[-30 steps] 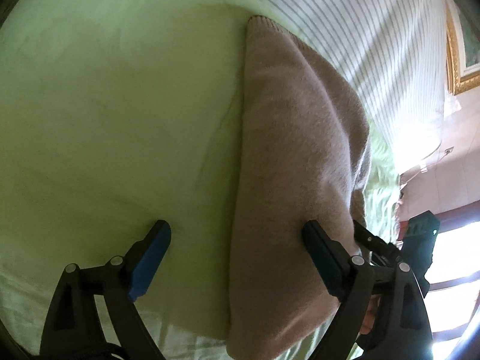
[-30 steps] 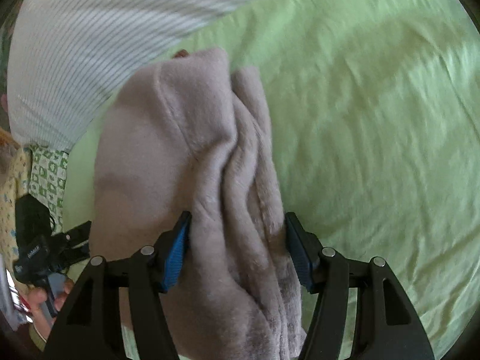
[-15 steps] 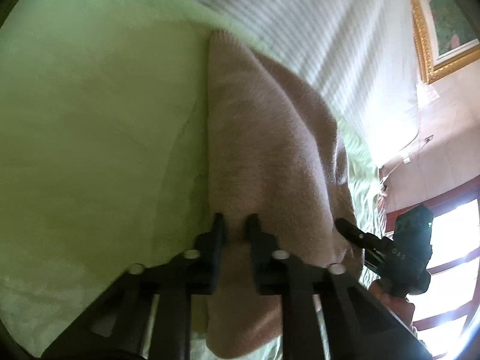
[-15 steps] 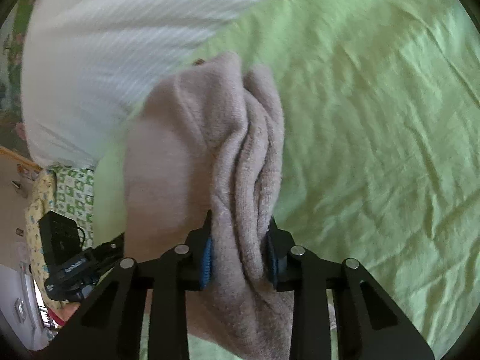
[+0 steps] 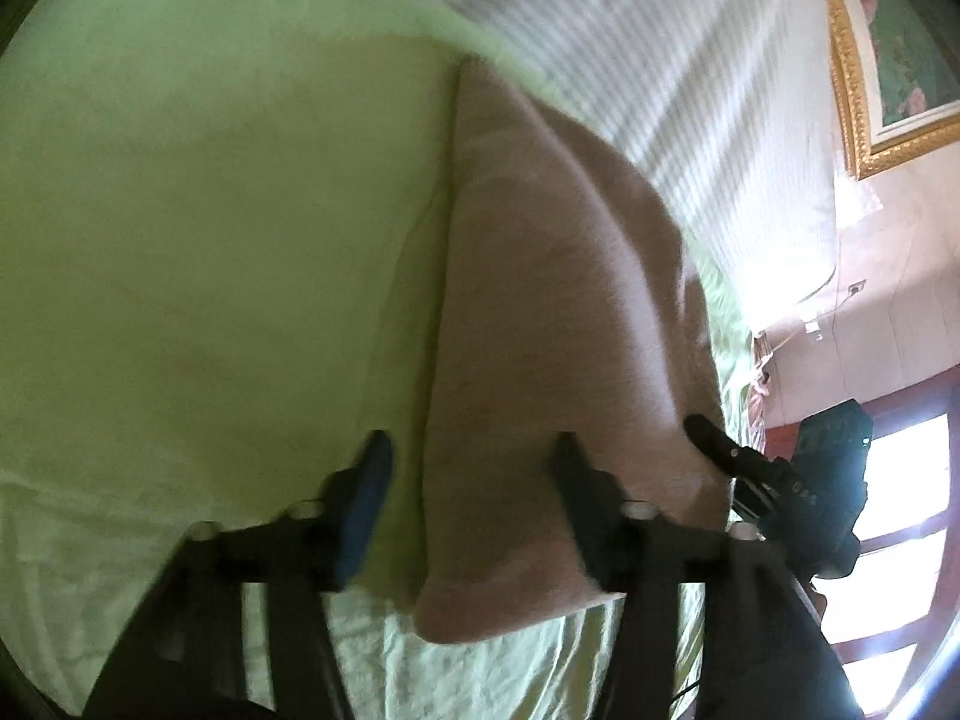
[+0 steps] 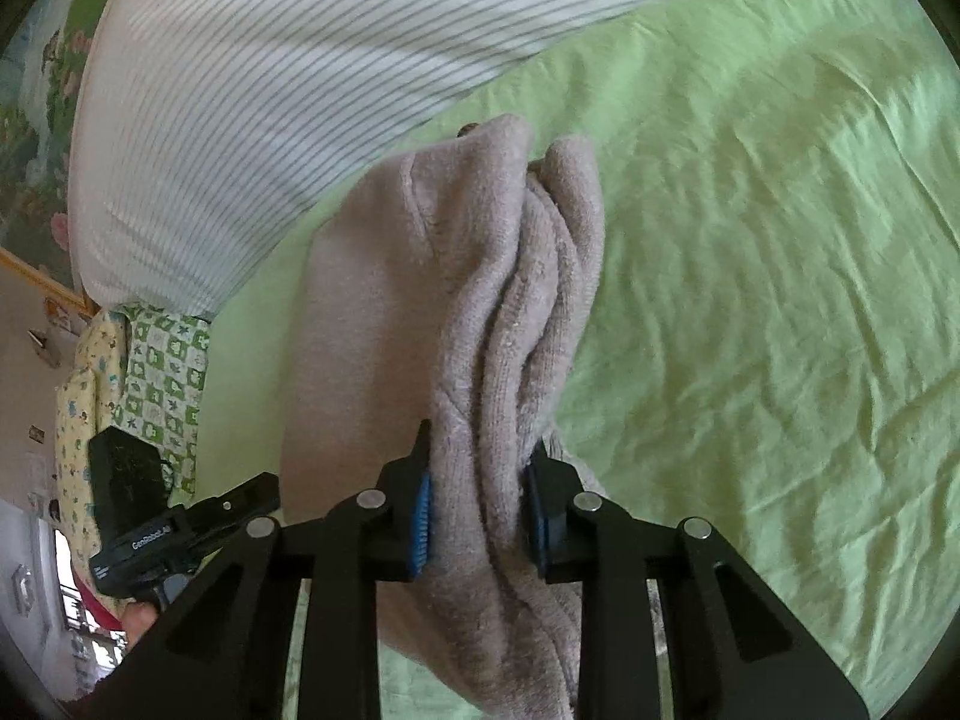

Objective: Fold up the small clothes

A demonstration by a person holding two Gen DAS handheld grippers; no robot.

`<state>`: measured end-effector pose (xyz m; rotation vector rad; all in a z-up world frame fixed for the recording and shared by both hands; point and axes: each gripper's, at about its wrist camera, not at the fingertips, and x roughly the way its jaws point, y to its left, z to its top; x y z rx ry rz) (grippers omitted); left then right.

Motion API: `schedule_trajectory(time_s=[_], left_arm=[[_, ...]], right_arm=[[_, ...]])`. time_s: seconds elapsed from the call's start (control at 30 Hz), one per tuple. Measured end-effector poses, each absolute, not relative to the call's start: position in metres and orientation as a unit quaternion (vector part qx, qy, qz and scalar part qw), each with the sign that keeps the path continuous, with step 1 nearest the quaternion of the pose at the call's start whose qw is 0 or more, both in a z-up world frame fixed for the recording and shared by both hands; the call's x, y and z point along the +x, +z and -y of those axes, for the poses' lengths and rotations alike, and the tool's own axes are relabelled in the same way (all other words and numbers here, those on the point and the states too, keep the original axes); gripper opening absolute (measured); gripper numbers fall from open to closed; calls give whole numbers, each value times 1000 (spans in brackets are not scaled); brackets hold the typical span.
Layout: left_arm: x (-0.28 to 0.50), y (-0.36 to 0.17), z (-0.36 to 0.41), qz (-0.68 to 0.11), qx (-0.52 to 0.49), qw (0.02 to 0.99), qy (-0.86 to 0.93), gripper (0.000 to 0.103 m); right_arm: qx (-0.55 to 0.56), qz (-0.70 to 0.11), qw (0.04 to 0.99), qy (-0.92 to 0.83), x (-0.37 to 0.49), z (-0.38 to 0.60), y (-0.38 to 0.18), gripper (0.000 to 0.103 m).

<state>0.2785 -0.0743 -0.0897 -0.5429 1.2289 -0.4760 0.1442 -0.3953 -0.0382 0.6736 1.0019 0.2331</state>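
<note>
A: Where's the folded beige knitted garment (image 6: 456,312)?
B: On the light green bedsheet (image 6: 750,300), its bunched edge pinched in the right gripper (image 6: 480,510) at six o'clock.
A: And the left gripper (image 5: 468,480)?
B: Jaws have just been opening; the garment's edge lies between them, unpressed.

A light green bedsheet (image 6: 750,300) fills the scene, creased and rumpled toward three o'clock in the right wrist view. A white blanket with thin grey stripes (image 6: 288,78) lies over it at twelve o'clock. A gold-framed floral picture (image 5: 888,60) hangs at two o'clock in the left wrist view, a sunlit window (image 5: 900,504) with a reddish frame at four. A green-and-white checked pillow (image 6: 162,384) sits at nine o'clock
</note>
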Motion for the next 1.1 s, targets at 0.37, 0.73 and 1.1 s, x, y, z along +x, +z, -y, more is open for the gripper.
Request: schedule_trajectory(time_s=[0.37, 0.73, 1.1], left_arm=[[314, -121, 97, -583, -299, 707, -264, 65], [288, -88, 88, -515, -311, 739, -304, 31], [219, -33, -16, -446, -349, 784, -255, 29]], right_arm=[[341, -474, 806, 100, 145, 418, -62, 27], [347, -460, 808, 124, 142, 407, -49, 26], [322, -421, 815, 236, 126, 324, -3, 25]])
